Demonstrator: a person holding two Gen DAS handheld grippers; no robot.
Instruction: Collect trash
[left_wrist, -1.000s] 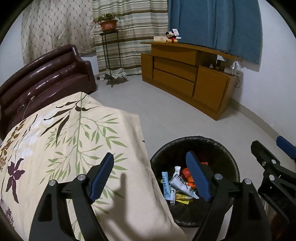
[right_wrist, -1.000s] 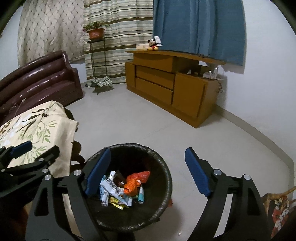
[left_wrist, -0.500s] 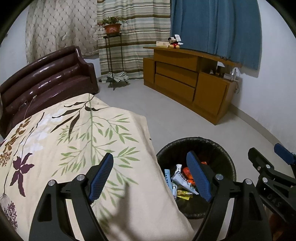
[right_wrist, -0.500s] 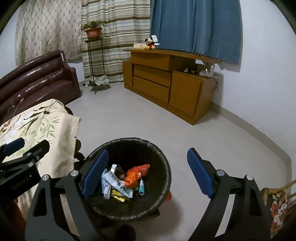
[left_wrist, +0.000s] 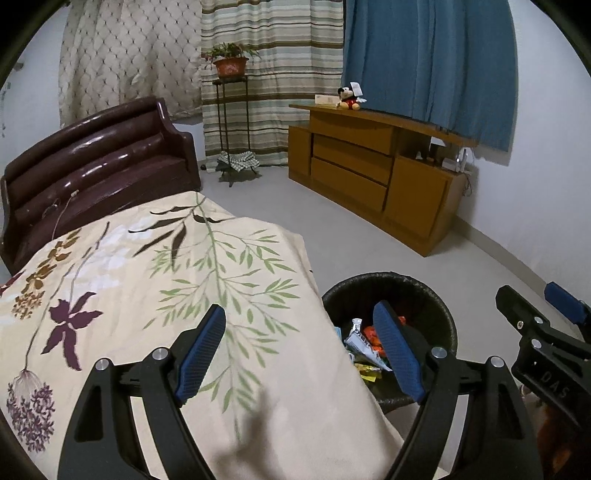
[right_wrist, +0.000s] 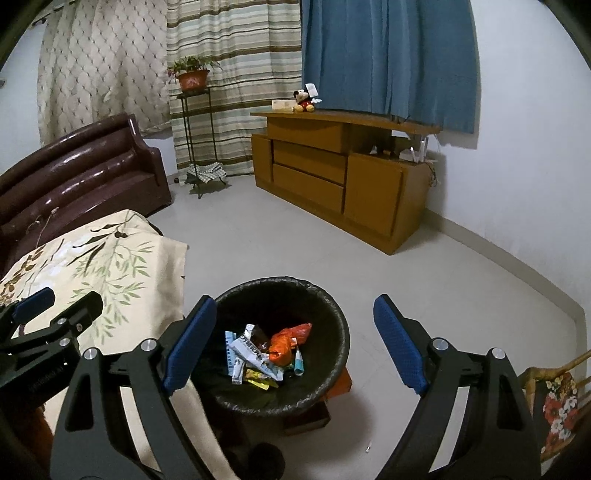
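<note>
Your right tool, jaws wide and empty, hung above the black bin, whose wrappers lay between its fingers. Your left tool, likewise wide and empty, hovered over the floral-clothed bench, with the bin just beside its right finger.

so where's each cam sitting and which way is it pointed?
Left wrist: on the left gripper, above the floral cloth, facing the cabinet; the right gripper shows at right.
Right wrist: on the right gripper, above the trash bin, facing likewise; the left gripper shows at left.
Shared: bin, wrappers, cloth, sofa, cabinet.
</note>
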